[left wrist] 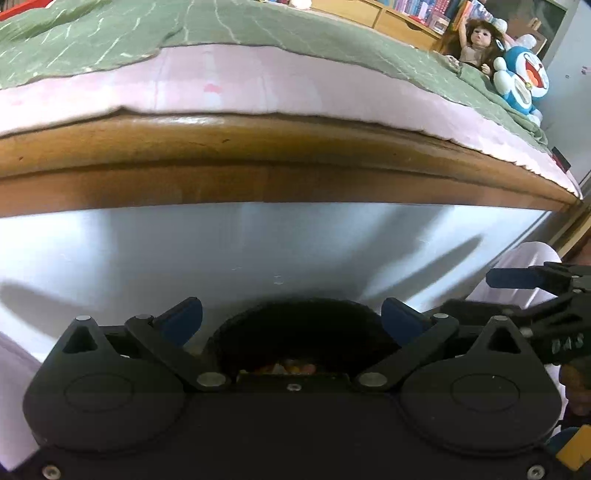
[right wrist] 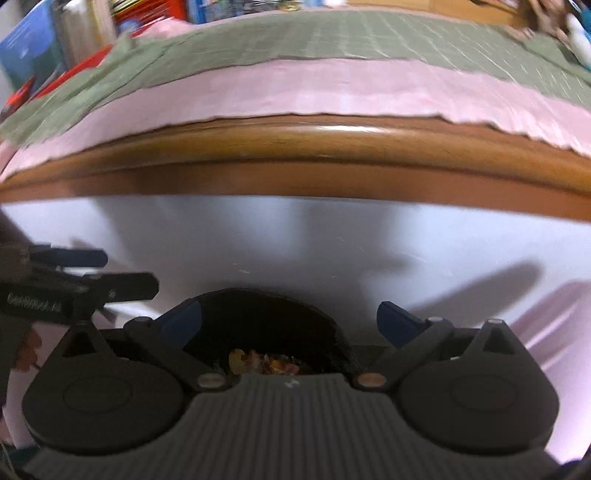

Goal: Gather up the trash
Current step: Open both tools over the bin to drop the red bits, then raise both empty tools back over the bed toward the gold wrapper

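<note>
A black round bin (left wrist: 295,325) sits on the white floor just below both grippers. Colourful scraps of trash (left wrist: 291,367) lie at its bottom, also visible as trash (right wrist: 266,360) inside the bin (right wrist: 266,314) in the right wrist view. My left gripper (left wrist: 291,317) stands open over the bin mouth, with nothing between its blue pads. My right gripper (right wrist: 290,321) is wide open above the same bin and holds nothing. One blue finger of the right gripper (left wrist: 509,277) shows at the right edge of the left wrist view. A left gripper finger (right wrist: 81,257) shows at the left of the right wrist view.
A bed with a wooden side rail (left wrist: 258,155), a pink sheet (left wrist: 258,85) and a green quilt (left wrist: 184,26) runs across ahead. A doll (left wrist: 476,44) and a blue toy (left wrist: 521,77) sit at its far right. Bookshelves stand behind. Pale pink cloth (left wrist: 524,262) lies at the right.
</note>
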`<state>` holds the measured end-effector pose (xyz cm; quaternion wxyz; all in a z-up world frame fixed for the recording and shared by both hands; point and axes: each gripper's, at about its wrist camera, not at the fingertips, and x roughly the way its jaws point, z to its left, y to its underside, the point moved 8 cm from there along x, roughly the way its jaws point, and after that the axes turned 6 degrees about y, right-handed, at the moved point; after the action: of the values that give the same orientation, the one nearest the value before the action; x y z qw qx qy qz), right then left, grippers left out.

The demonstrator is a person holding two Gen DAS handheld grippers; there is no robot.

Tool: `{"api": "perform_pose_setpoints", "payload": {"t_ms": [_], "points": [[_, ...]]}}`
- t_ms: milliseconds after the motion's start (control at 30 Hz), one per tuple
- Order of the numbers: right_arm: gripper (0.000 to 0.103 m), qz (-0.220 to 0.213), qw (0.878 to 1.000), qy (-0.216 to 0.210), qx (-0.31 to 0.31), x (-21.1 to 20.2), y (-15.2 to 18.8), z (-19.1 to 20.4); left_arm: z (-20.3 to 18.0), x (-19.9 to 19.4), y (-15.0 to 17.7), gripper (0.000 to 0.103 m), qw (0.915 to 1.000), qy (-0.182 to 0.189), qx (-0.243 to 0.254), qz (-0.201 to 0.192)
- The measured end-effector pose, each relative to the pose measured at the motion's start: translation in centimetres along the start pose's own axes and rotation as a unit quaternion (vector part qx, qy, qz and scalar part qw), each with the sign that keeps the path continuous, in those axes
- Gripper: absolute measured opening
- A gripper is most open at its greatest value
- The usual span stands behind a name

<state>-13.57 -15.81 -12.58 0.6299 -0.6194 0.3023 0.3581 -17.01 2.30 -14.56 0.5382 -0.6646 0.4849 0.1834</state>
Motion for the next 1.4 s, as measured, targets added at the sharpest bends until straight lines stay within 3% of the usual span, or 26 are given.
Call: {"api": "perform_pose_setpoints", "payload": {"t_ms": [367, 567, 767, 967, 1200, 1400], "points": [[0.103, -0.014, 0.998, 0.006, 0.056, -0.4, -0.9, -2.1, -1.4, -0.2, -1.2, 0.103, 0.9996, 0.021, 0.020, 0.004], [0.103, -0.031, 0.998, -0.002, 0.053, -1.5, -1.7, -2.2, -2.7, -1.9, -2.5, 0.103, 0.9987, 0.040, 0.026, -0.017], [0.103, -0.071, 0.997, -0.006, 0.040, -3.7, -3.8, -2.3, -2.9, -4.6, -4.1, 0.103, 0.9976, 0.032, 0.035, -0.049], [0.103, -0.127, 0.991, -0.001, 0.039, -5.7, -6.9, -2.6, -3.5, -7.2, -7.0, 0.103, 0.9943, 0.028, 0.049, -0.091], [0.103, -0.185, 0.983, 0.003, -0.009, -6.8, -12.3, -1.5, -3.9, -8.6, -11.6, 0.103, 0.9897, 0.034, 0.043, -0.132], [0.103, -0.214, 0.976, -0.002, -0.038, -7.0, -16.3, -1.0, -4.2, -9.6, -16.1, 0.103, 0.9822, 0.020, 0.075, -0.171]]}}
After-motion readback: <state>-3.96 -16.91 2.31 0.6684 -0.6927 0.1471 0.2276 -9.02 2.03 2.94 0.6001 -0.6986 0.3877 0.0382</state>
